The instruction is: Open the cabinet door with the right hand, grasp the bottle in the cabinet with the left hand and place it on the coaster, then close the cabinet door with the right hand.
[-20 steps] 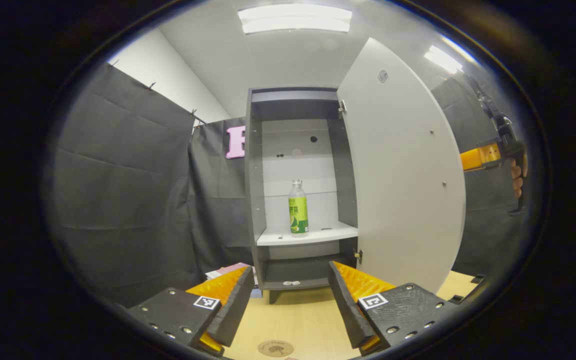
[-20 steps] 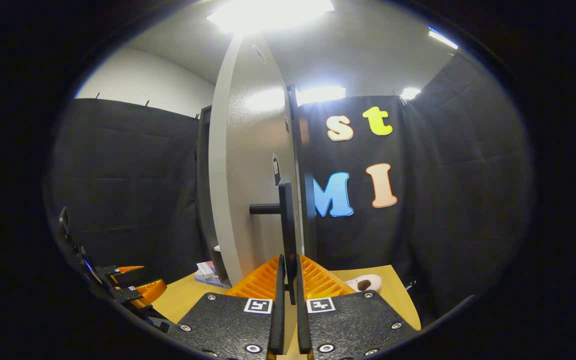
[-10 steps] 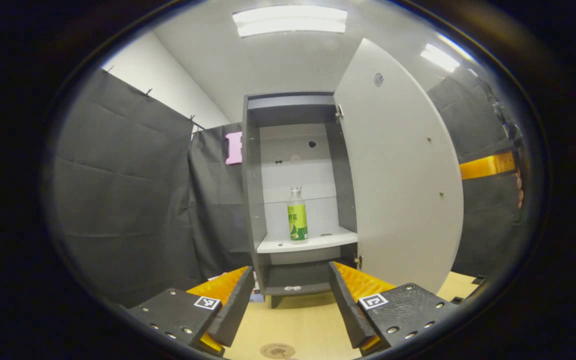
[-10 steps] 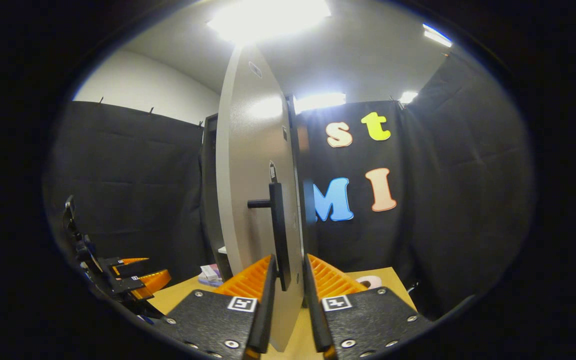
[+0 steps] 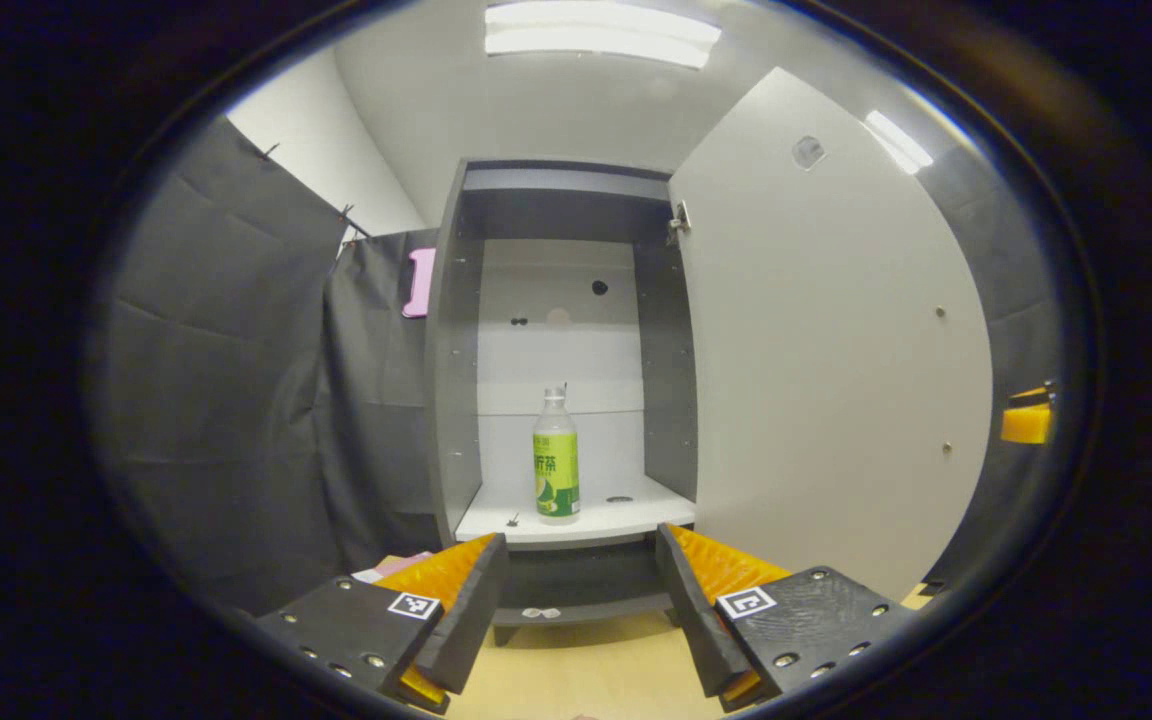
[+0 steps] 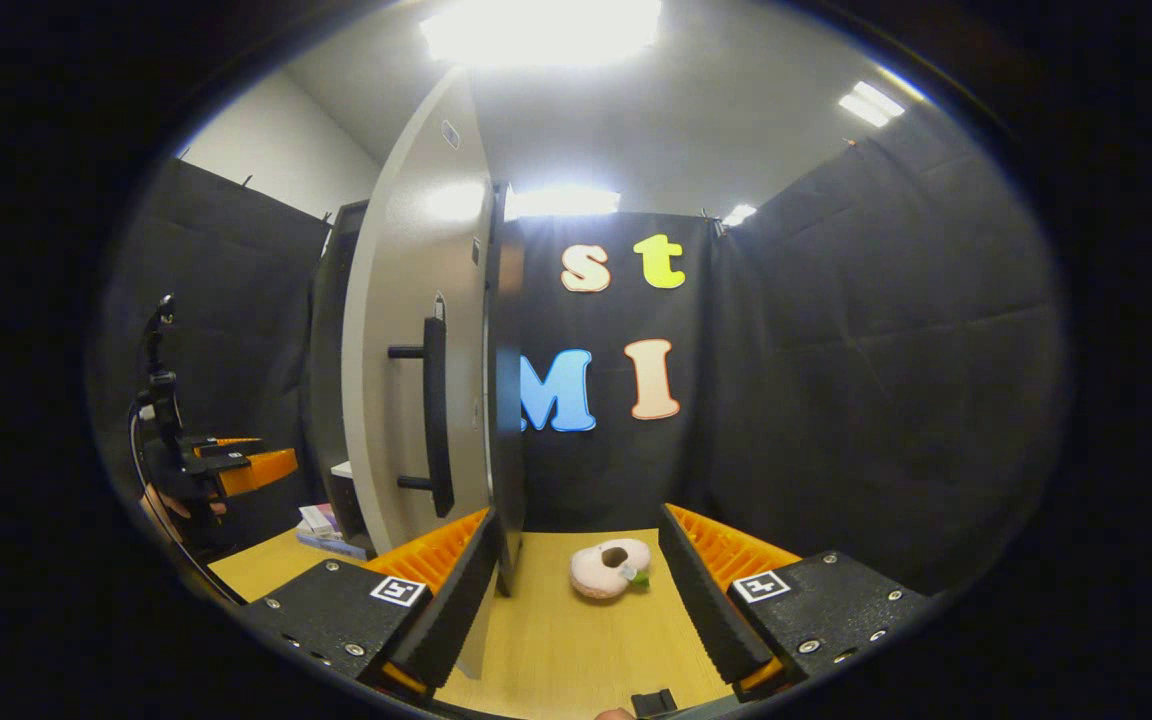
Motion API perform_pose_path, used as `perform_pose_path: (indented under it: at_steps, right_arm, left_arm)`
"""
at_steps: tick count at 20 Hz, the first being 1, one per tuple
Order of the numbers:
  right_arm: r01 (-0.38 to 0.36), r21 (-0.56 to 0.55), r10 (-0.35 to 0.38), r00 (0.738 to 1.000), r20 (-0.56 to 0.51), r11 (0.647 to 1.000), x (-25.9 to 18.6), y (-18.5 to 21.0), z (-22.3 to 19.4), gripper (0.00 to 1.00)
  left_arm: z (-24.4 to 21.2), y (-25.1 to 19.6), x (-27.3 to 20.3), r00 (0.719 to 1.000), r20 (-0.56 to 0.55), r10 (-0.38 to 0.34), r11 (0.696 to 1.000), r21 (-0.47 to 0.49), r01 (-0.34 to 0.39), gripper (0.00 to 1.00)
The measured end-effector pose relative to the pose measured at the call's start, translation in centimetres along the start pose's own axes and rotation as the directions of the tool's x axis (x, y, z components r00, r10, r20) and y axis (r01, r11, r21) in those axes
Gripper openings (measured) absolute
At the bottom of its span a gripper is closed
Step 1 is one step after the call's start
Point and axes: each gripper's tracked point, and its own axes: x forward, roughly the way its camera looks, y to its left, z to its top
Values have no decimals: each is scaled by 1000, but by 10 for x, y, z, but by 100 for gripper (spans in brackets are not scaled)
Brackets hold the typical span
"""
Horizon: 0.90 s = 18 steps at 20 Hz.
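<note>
A clear bottle with a green label [image 5: 556, 455] stands upright on the white shelf [image 5: 576, 520] inside the open cabinet. The white door [image 5: 826, 340] is swung wide to the right. My left gripper [image 5: 581, 610] is open, low in front of the cabinet and short of the bottle, with nothing between its fingers. In the right gripper view the door is seen almost edge-on with its black handle [image 6: 433, 415]. My right gripper [image 6: 576, 600] is open just right of the door's edge and apart from the handle. The left gripper [image 6: 236, 465] also appears at far left there.
A pink ring-shaped toy [image 6: 613, 568] lies on the wooden table [image 6: 576, 650] ahead of the right gripper. Small boxes [image 6: 321, 525] lie by the cabinet's foot. Black cloth walls close in the booth. A lower compartment [image 5: 581, 580] sits under the shelf.
My right gripper has let go of the door handle, opened and drawn back to the right. The left gripper has moved closer to the cabinet.
</note>
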Motion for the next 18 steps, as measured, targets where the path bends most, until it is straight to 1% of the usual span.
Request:
perform_pose_path:
  at_steps: [2,3,4,6,7,8,11,13,14,15,18]
  right_arm:
    - [55,8,-55,999,-3,998,1,-8,-3,95]
    - [77,14,-77,997,-5,997,1,-10,-4,95]
    - [100,18,-100,995,-5,995,1,-12,-5,95]
    - [149,22,-148,989,-10,989,1,-19,-9,95]
    - [168,27,-168,986,-18,985,0,-20,-12,95]
    - [185,35,-184,983,-27,982,2,-21,-14,95]
    - [239,50,-236,971,-47,970,5,-25,-19,95]
    - [267,51,-265,963,-55,962,5,-25,-22,95]
    - [278,51,-275,960,-58,959,5,-24,-23,93]
    - [287,50,-284,957,-61,957,5,-23,-24,95]
    - [308,40,-305,950,-66,951,7,-21,-26,95]
  left_arm:
    - [-1,6,29,1000,-9,-21,1000,-7,21,87]
    - [-4,13,46,1000,-14,-26,1000,-7,26,87]
    - [-4,18,61,999,-18,-30,1000,-9,30,84]
    - [-6,26,92,999,-22,-38,999,-19,37,84]
    - [-9,31,108,999,-29,-45,999,-24,44,87]
    - [-12,34,123,998,-36,-53,998,-28,52,85]
    - [-23,39,163,996,-45,-77,997,-27,76,84]
    - [-34,37,187,993,-60,-100,994,-42,97,83]
    - [-39,36,197,992,-69,-110,993,-53,107,87]
    - [-44,36,208,990,-78,-120,991,-64,115,87]
    - [-56,42,238,988,-91,-123,990,-79,115,87]
